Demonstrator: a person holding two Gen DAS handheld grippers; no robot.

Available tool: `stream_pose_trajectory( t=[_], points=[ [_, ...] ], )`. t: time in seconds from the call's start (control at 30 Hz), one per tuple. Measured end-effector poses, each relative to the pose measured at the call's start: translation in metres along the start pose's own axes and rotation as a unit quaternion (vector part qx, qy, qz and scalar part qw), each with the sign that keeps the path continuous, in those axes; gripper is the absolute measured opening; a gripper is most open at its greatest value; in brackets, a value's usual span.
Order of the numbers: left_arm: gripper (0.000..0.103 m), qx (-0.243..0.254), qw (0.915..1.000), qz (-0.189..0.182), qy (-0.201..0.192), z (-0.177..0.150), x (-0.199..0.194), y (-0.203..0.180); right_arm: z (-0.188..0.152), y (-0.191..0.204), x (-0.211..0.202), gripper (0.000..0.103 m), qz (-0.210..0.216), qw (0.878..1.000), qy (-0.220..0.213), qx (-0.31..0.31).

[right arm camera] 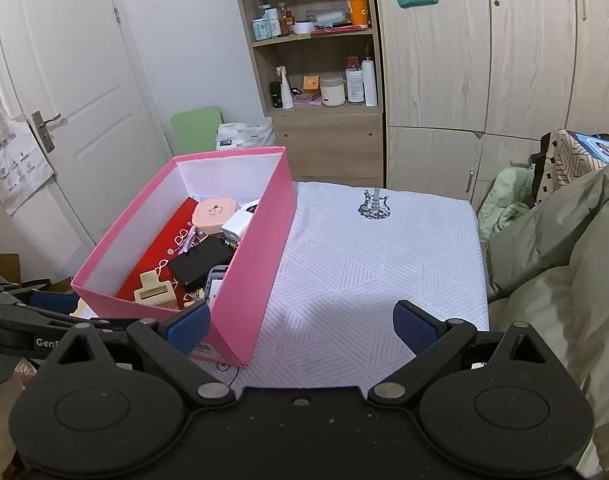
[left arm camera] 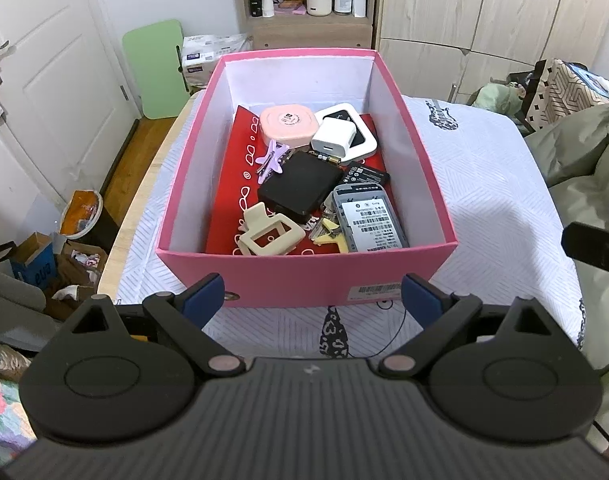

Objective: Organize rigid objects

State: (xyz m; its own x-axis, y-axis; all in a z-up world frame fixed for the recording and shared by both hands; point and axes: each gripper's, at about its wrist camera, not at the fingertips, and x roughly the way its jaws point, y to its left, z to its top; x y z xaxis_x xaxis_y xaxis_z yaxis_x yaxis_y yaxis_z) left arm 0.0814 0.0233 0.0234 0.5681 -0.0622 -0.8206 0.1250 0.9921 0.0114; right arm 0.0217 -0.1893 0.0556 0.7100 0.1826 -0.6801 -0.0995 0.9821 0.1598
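Observation:
A pink box [left arm camera: 304, 280] stands on the white bedsheet [left arm camera: 484, 184]. Inside lie a pink round case [left arm camera: 287, 122], a white charger [left arm camera: 333, 136], a black box [left arm camera: 300, 188], a purple hair clip [left arm camera: 271, 160], a beige claw clip [left arm camera: 264, 236], a phone [left arm camera: 370, 220] with its back open, a battery [left arm camera: 366, 174] and a red book [left arm camera: 228, 208]. My left gripper [left arm camera: 313, 298] is open and empty just before the box's near wall. My right gripper [right arm camera: 300, 328] is open and empty, to the right of the pink box [right arm camera: 260, 264], over the sheet [right arm camera: 384, 256].
A wooden shelf [right arm camera: 316, 80] with bottles and jars stands behind, beside wardrobe doors [right arm camera: 484, 60]. A green quilt [right arm camera: 564, 260] lies on the right. A white door [right arm camera: 64, 80] is at left. Bags and boxes [left arm camera: 56, 264] clutter the floor at left.

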Motion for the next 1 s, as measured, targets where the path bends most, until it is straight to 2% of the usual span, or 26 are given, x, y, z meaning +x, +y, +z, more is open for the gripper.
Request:
stream_pose_trajectory(
  t=[0.17,0.53,1.0],
  points=[
    [0.096,-0.001,0.9999,-0.012,0.005,0.0,0.001,0.001,-0.001,0.001,0.0,0.1,-0.006,1.0,0.002,0.0],
    [0.096,0.006,0.9998,0.015,-0.015,-0.004,-0.006,0.004,-0.004,0.002,-0.001,0.1,-0.009,1.0,0.009,0.003],
    [0.096,0.009,0.9994,0.022,-0.026,-0.006,-0.012,0.006,-0.006,0.002,-0.004,0.1,-0.015,1.0,0.009,-0.002]
  ],
)
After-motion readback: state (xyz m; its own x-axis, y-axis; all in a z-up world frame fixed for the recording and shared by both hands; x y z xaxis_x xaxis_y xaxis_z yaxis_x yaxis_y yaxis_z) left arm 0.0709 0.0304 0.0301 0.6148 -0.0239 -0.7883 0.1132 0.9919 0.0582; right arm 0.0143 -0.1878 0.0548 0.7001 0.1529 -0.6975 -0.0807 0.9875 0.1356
